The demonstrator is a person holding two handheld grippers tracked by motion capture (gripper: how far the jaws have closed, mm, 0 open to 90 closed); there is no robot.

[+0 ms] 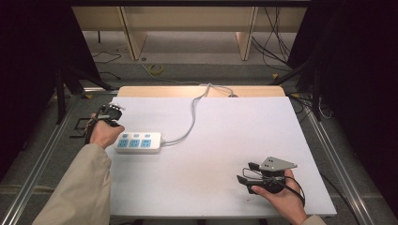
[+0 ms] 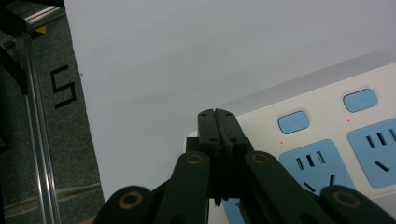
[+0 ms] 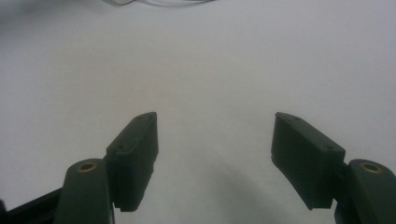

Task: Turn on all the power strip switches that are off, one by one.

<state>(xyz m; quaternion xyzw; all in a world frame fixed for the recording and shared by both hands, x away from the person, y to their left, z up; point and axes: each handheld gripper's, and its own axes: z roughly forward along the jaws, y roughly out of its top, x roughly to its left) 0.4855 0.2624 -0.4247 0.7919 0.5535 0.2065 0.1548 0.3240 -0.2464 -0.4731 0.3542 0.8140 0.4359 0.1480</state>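
A white power strip with blue sockets lies on the left part of the white table top. Its grey cable runs to the far edge. A hand holds my left gripper at the strip's left end. In the left gripper view my left gripper is shut with nothing between its jaws, its tips over the end of the power strip beside two blue switches. My right gripper rests low at the front right, open and pointing left. In its own view, my right gripper has only bare table between its jaws.
Aluminium rails run along both sides of the table, over grey floor. A black mark is on the floor left of the table. Wooden furniture legs and loose cables stand beyond the far edge.
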